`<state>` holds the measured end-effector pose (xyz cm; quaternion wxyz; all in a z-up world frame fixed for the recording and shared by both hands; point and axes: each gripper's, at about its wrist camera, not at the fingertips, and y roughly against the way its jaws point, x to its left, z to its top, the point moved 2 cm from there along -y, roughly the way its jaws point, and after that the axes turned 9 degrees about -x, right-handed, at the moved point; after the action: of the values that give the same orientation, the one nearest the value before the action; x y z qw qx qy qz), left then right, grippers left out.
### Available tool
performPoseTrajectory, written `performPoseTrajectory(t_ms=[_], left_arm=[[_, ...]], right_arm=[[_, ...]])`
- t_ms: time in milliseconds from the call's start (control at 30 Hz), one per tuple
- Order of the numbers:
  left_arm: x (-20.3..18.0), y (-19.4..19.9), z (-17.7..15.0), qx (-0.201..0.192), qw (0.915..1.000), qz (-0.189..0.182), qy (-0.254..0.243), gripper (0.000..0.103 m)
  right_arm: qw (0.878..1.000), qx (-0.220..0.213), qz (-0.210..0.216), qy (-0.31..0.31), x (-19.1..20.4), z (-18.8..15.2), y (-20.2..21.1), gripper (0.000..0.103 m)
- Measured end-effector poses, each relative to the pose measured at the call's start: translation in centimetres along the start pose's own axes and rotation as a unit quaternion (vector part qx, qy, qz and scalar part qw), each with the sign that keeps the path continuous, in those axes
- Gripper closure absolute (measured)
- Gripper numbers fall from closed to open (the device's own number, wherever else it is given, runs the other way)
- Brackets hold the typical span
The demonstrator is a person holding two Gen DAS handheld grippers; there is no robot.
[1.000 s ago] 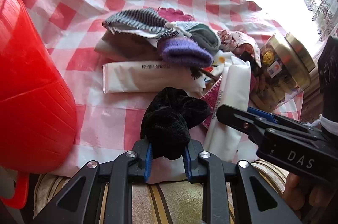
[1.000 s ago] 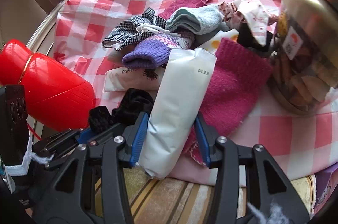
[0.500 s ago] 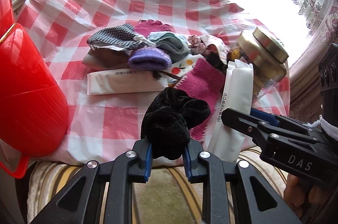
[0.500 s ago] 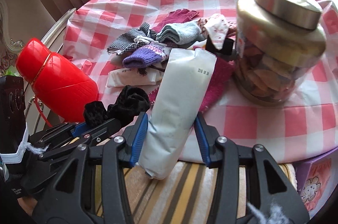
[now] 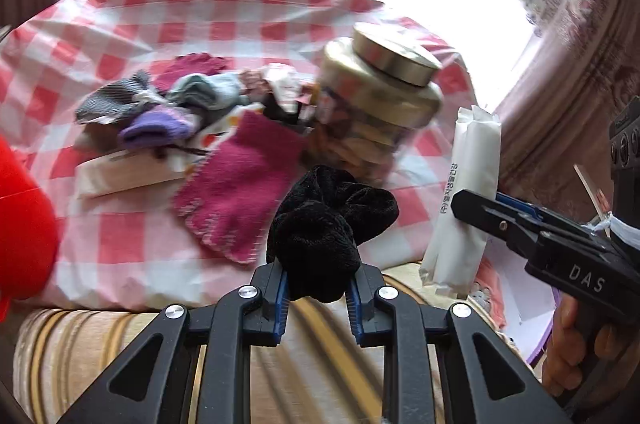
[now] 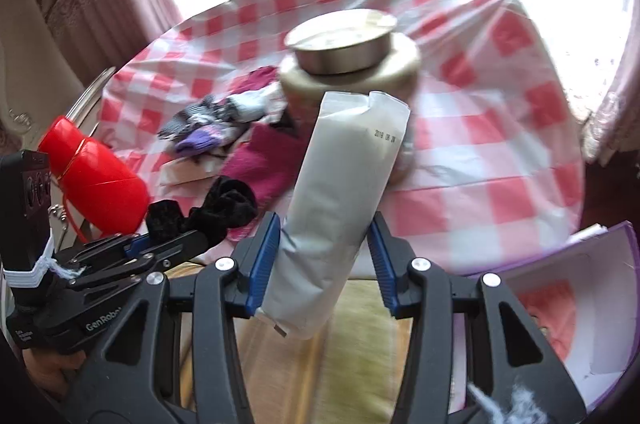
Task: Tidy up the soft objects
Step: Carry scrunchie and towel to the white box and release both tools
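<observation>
The black sock [image 5: 324, 224], a bunched velvety wad, sits clamped between the pads of the left gripper [image 5: 318, 290] above the table [image 5: 240, 7] edge, while the white pack [image 6: 340, 207], long and soft, stands gripped in the right gripper [image 6: 322, 264].

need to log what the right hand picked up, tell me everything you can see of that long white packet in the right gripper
The long white soft plastic packet is a slim, pillow-like pack with a crimped flat seal at its top end and small dark print, seemingly a date code, near that end. It looks plump and slightly creased. The right gripper is shut on its lower part, blue pads pressing both sides. It stands tilted, top leaning away from the camera, lifted clear of the red-and-white checked tablecloth. Only the pads touch it.
</observation>
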<state>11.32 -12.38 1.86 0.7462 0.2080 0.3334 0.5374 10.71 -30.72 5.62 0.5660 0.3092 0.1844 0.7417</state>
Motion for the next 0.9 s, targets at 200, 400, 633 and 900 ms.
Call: performPoseTrajectory(t_ms=[200, 400, 633, 900], left_arm=[[-5.9, -1.7, -0.3, 0.017, 0.9977, -0.049, -0.043, 0.078], [-11.1, -3.5, -1.0, 0.040, 0.9919, -0.091, -0.080, 0.078], [-15.5, -5.0, -1.8, 0.050, 0.9855, -0.120, -0.109, 0.078], [-19.5, -6.7, -3.3, 0.082, 0.9749, -0.160, -0.131, 0.064]], right_arm=[[0.997, -0.008, -0.058, -0.045, -7.4, -0.9, 2.9, 0.054], [0.991, -0.007, -0.109, -0.080, -13.1, -2.1, 4.8, 0.054], [0.986, -0.005, -0.139, -0.095, -16.3, -2.9, 5.9, 0.053], [0.980, 0.006, -0.184, -0.073, -18.0, -3.2, 6.5, 0.052]])
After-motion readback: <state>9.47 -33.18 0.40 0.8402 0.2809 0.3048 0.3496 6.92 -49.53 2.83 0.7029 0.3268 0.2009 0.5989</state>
